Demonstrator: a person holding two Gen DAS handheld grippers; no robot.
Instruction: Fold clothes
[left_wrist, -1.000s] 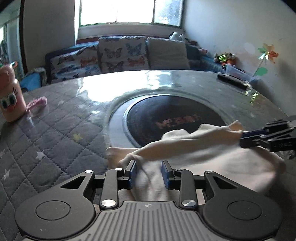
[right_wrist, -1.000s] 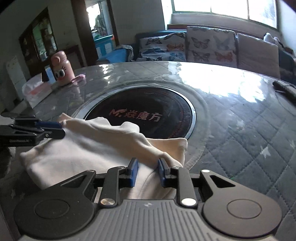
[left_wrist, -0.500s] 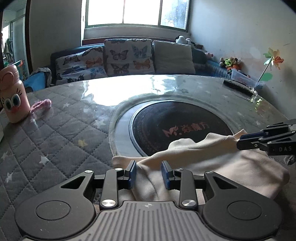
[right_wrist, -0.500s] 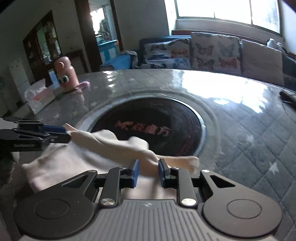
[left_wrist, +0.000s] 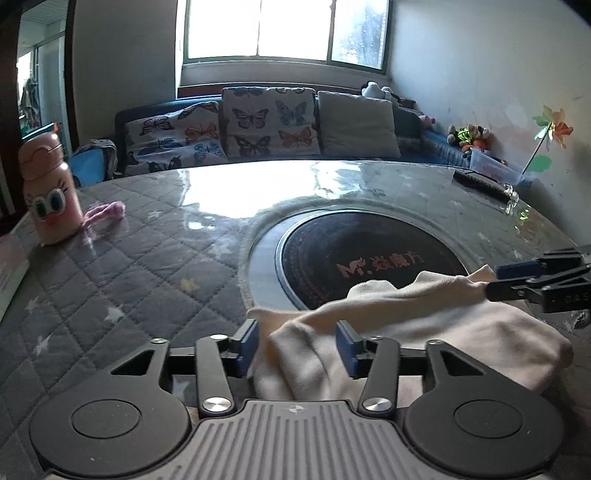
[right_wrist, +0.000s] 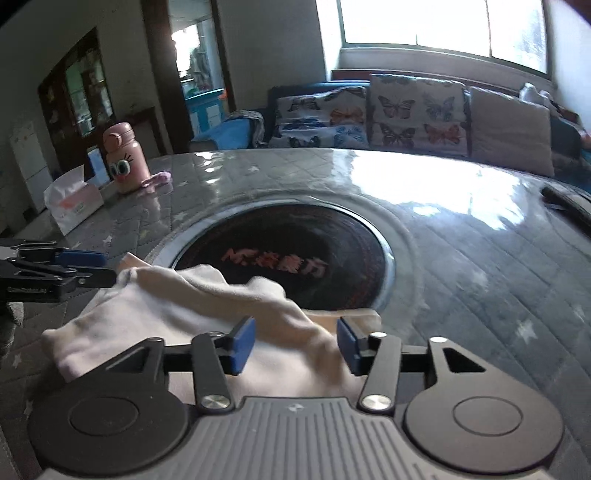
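A cream garment (left_wrist: 424, 325) lies folded in a low heap at the near edge of the round table, partly over the black centre disc (left_wrist: 369, 254). My left gripper (left_wrist: 297, 345) is open, its blue pads on either side of one end of the cloth. My right gripper (right_wrist: 295, 345) is open over the other end of the garment (right_wrist: 177, 306). Each gripper shows in the other's view: the right one (left_wrist: 535, 280) at the right edge, the left one (right_wrist: 70, 269) at the left edge.
A pink owl-faced bottle (left_wrist: 50, 192) and a pink cloth scrap (left_wrist: 105, 212) stand at the table's far left. A tissue pack (right_wrist: 74, 206) lies near them. A dark remote (left_wrist: 480, 181) lies at the far right edge. A sofa with butterfly cushions (left_wrist: 269, 125) stands behind.
Both grippers have opened: their pads were shut on the garment's ends and now stand wide apart. The cloth has dropped onto the table. Both views have tilted upward.
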